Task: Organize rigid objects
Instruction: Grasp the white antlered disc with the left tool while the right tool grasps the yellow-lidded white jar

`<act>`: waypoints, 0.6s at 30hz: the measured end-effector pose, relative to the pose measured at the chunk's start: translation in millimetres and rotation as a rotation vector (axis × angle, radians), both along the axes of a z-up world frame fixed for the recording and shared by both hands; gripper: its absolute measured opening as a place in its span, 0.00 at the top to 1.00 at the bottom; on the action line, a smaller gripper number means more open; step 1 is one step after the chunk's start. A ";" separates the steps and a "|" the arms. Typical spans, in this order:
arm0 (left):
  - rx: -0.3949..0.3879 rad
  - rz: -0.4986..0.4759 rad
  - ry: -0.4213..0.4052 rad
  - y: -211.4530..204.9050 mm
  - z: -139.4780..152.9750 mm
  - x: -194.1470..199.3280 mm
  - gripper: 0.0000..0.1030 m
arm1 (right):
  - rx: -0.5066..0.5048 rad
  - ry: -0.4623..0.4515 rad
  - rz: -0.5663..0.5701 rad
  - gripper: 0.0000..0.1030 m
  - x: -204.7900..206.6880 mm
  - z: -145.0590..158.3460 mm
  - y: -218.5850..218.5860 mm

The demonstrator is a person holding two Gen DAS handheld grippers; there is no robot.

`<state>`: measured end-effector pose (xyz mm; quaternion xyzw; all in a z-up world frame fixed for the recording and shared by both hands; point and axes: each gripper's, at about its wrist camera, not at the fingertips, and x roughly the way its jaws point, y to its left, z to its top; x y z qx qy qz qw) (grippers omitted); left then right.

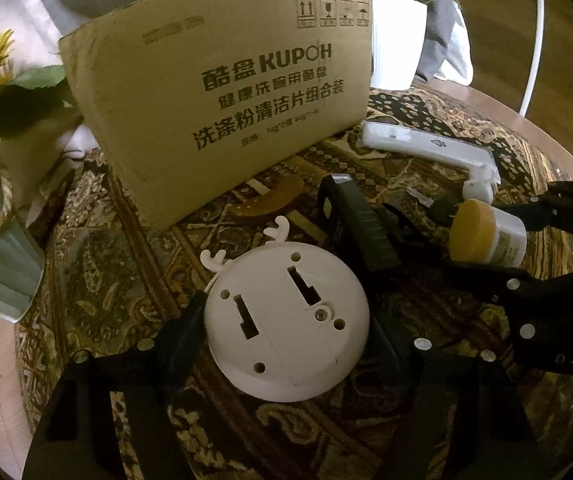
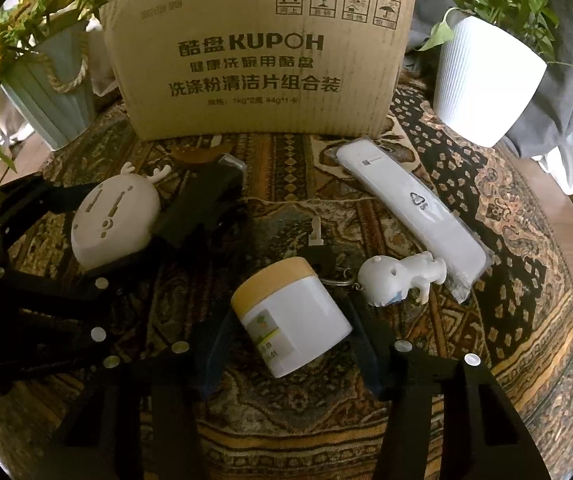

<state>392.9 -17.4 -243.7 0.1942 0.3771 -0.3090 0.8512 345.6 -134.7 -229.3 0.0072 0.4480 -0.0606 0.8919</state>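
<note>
Both views are dim and warm-toned, with soft light from the far side brightening the white plant pot (image 2: 486,80) and the cardboard box (image 2: 262,56). Fisheye distortion bows the box's edges and blackens the corners. The near foreground lies in deep shadow, and the margins smear slightly.

Worktop cloth (image 2: 466,208): ornate paisley-style pattern in gold, brown and black. Cardboard box (image 2: 262,60): plain tan, dark printed lettering and handling symbols. Round antlered gadget (image 1: 286,328): off-white throughout. Jar (image 2: 294,320): white body, pale yellow lid, small label with green and yellow marking. Figurine (image 2: 398,276): white, a touch of blue below. Long packaged item (image 2: 414,208): white. Ribbed plant pot (image 2: 486,76): white, green leaves. Other pot (image 2: 46,88): pale blue-green, yellow flowers. Both hand-held grippers, left (image 1: 286,320) and right (image 2: 290,328): black.
</note>
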 end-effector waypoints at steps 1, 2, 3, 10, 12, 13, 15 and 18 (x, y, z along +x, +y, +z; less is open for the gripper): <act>-0.003 0.011 0.000 0.7 1.4 -0.9 0.28 | 0.002 -0.003 0.000 0.47 -0.4 0.5 -0.2; -0.004 0.020 -0.002 1.5 3.0 -2.0 0.28 | 0.003 -0.008 0.000 0.47 -1.2 1.5 0.0; -0.004 0.030 -0.006 2.3 4.8 -3.5 0.28 | 0.003 -0.012 0.001 0.47 -2.0 2.3 0.3; -0.014 0.121 -0.020 9.6 21.8 -13.3 0.28 | 0.010 -0.048 0.013 0.47 -12.4 8.5 0.1; -0.024 0.144 -0.026 12.2 28.5 -17.1 0.28 | 0.011 -0.058 0.015 0.47 -15.3 10.7 -0.4; -0.020 0.158 -0.017 12.8 31.0 -18.7 0.28 | 0.013 -0.063 0.018 0.47 -17.0 12.2 -1.0; -0.024 0.180 -0.025 14.0 36.9 -22.6 0.28 | 0.015 -0.078 0.022 0.47 -20.2 16.6 -2.7; -0.032 0.212 -0.034 15.6 45.6 -28.0 0.28 | 0.019 -0.099 0.032 0.47 -23.6 24.0 -4.9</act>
